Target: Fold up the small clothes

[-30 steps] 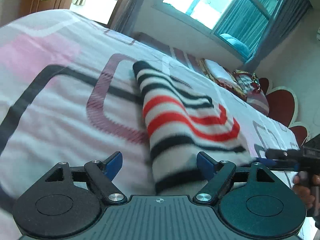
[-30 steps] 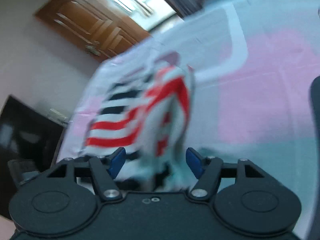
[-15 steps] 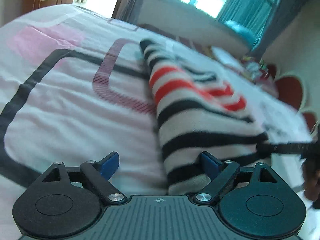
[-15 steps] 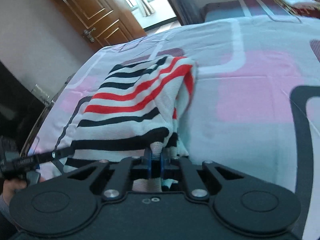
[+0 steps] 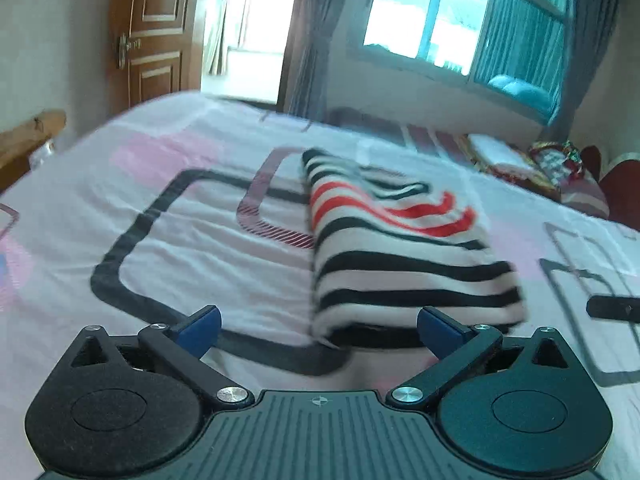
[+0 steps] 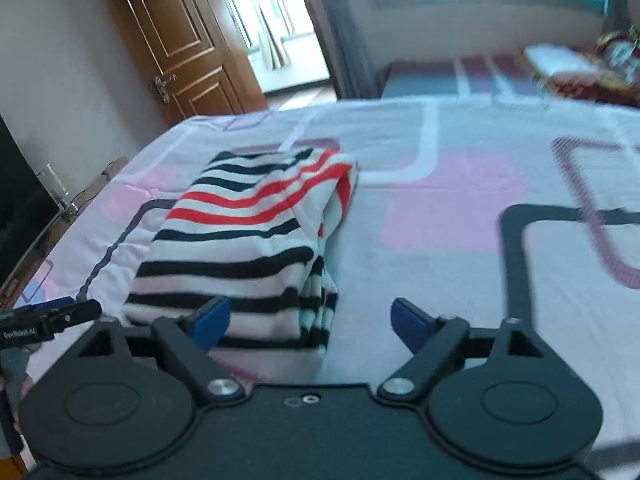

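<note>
A small garment with black, white and red stripes [image 5: 400, 252] lies folded into a thick rectangle on the bed; in the right wrist view the striped garment [image 6: 248, 240] lies left of centre. My left gripper [image 5: 318, 326] hangs just short of the garment's near edge, its jaws opening wide, with nothing pinched between the blue pads [image 5: 200, 326]. My right gripper [image 6: 310, 320] is likewise pulled back from the near right corner, jaws opening, pads free of the cloth. The right gripper's tip [image 5: 612, 308] shows at the right edge of the left wrist view, and the left gripper's finger [image 6: 52, 316] at the left edge of the right wrist view.
The bed sheet [image 5: 192, 240] is white and pink with dark rounded lines. Pillows and red bedding [image 5: 540, 172] lie at the far right. A brown door [image 6: 176, 40], a bright doorway and a curtained window [image 5: 460, 24] stand beyond the bed. A dark screen [image 6: 16, 208] stands left of the bed.
Both grippers have drawn back and up from the garment. The right gripper, pinched on the garment's near edge half a second ago, has let go and opened wide. The left jaws spread wider.
</note>
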`<control>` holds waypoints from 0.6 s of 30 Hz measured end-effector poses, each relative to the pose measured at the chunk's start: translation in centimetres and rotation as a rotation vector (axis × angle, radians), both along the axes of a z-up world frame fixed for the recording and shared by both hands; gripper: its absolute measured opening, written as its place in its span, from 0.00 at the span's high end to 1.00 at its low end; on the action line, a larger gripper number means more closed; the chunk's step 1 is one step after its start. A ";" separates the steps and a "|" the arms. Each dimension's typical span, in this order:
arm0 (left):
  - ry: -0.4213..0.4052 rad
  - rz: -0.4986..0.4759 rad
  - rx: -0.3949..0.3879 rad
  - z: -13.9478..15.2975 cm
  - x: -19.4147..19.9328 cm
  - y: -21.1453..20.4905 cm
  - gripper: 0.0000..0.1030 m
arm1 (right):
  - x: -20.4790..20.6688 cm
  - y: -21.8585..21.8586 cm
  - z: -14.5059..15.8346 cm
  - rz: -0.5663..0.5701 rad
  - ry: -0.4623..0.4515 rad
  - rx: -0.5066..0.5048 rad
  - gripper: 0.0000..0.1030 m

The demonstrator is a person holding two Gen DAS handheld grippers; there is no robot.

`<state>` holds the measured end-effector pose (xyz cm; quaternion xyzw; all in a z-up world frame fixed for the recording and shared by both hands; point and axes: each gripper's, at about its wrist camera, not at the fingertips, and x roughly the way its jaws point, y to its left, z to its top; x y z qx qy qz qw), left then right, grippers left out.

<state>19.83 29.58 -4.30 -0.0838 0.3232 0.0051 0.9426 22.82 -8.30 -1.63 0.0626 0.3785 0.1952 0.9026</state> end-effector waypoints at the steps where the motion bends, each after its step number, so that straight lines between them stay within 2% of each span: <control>1: -0.015 -0.006 0.006 0.6 -1.3 -0.5 0.00 | -1.4 0.0 0.7 0.007 -0.015 -0.012 0.01; 5: -0.070 0.005 0.055 3.0 -6.8 -2.9 0.00 | -7.1 0.6 2.8 -0.017 -0.064 -0.123 0.01; 11: -0.099 0.002 0.040 6.4 -15.7 -5.4 0.00 | -16.2 0.9 5.7 -0.034 -0.175 -0.207 0.01; 18: -0.158 0.012 0.047 9.6 -24.1 -6.1 0.00 | -23.3 -0.1 7.9 -0.079 -0.212 -0.147 0.01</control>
